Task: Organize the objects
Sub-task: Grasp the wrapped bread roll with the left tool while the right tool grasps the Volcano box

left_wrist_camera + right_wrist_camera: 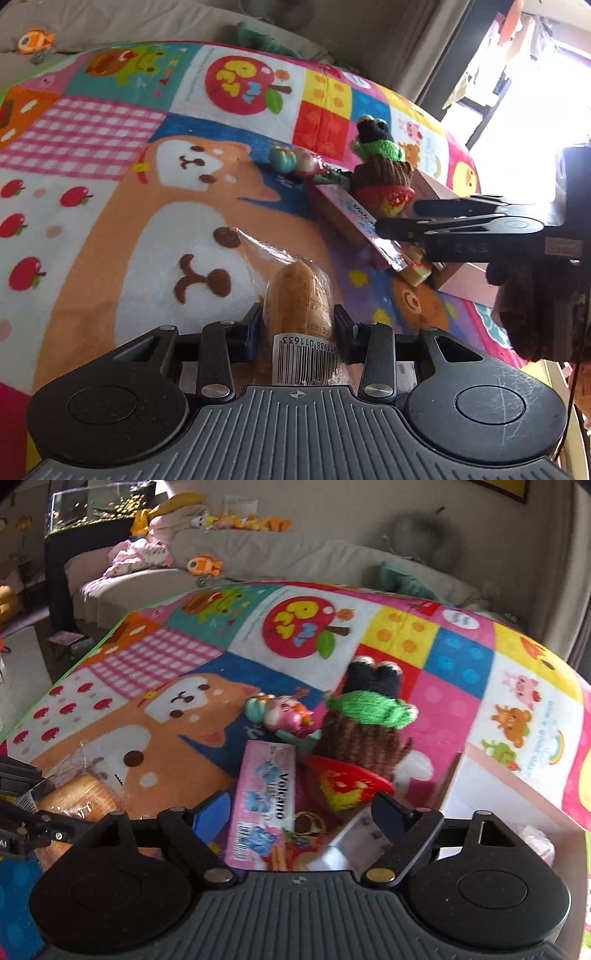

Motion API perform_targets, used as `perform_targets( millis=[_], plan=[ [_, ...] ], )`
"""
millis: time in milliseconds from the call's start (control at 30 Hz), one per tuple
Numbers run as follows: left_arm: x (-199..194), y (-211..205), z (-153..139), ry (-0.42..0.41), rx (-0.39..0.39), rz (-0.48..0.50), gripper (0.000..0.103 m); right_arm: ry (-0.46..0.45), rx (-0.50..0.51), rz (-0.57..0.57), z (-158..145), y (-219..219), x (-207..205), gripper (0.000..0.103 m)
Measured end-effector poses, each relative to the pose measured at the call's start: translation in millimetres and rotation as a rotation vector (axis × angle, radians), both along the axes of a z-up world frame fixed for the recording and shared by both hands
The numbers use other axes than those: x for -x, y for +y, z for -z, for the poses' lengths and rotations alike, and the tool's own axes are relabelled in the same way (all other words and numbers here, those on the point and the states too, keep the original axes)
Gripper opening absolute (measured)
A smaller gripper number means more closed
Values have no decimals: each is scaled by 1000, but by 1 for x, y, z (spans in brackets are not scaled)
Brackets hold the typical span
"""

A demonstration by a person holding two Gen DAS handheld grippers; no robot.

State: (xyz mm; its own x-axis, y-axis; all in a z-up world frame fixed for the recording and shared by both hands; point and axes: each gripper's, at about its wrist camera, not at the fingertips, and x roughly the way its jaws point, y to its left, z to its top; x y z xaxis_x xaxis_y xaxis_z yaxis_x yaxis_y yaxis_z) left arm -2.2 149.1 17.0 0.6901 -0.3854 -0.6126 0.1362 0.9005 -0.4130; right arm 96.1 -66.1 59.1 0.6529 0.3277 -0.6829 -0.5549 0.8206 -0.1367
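My left gripper (297, 317) is shut on a wrapped bread roll (301, 299) with a barcode label, just above the colourful blanket (110, 206). The roll also shows at the left of the right wrist view (79, 801). My right gripper (299, 812) is open, its fingers on either side of a pink "Volcano" packet (264, 797) and a crocheted frog doll (364, 727) with a red strawberry base. In the left wrist view the right gripper (395, 218) hovers over that packet (354, 218), beside the doll (384, 166).
Small toy figures (280, 710) lie behind the packet. A pink cardboard box (509, 794) sits at the right. A beige sofa (295, 554) with plush toys lies beyond the blanket. A bright window (524, 92) is at far right.
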Motion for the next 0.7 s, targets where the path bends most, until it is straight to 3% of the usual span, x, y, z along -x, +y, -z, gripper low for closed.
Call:
perform_targets(
  millis=[133, 300, 533, 633, 700],
  plan=[
    [1, 2, 1, -2, 8, -24, 43, 23, 60, 39, 26, 31, -10, 66],
    [4, -7, -1, -20, -57, -24, 43, 79, 44, 27, 28, 26, 7, 43],
    [7, -15, -3, -13, -95, -51, 44, 116, 27, -21, 20, -17, 84, 43],
    [8, -24, -5, 3, -86, -25, 43, 35, 82, 42, 22, -45, 116, 41],
    [10, -36, -5, 14, -70, 28, 43, 26, 87, 109, 22, -66, 132, 41]
  ],
)
